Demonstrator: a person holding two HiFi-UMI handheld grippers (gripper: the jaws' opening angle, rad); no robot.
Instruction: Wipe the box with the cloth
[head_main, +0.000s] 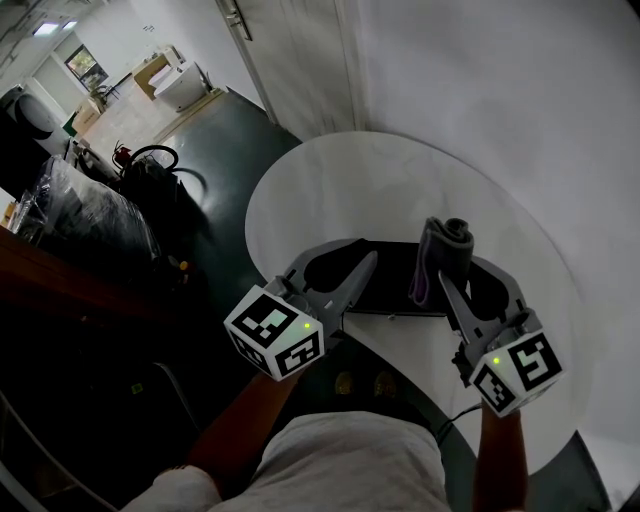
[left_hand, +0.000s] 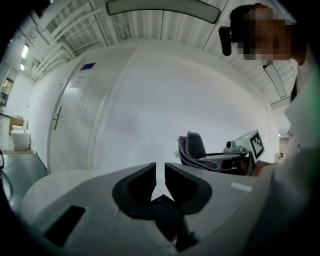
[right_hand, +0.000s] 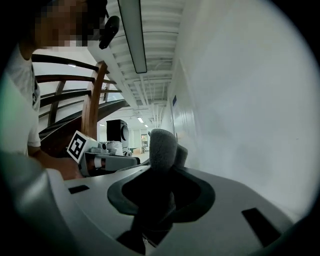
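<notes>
Folded fuzzy cloth (head_main: 445, 252), flat box (head_main: 388, 278)

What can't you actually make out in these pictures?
Box: head view, largely covered by left tongs, right tongs and cloth; absent from both gripper views.
Cloth's gripped end: right gripper view, buried between the tongs.
Table, near edge: head view, behind the person's arms and body.

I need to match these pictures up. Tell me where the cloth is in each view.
Head view: cloth right of centre.
Left gripper view: cloth right of centre, above the jaws.
Right gripper view: cloth dead centre, between the jaws.
Shared landmark: the right gripper, shut on the cloth, shows in all three.
</notes>
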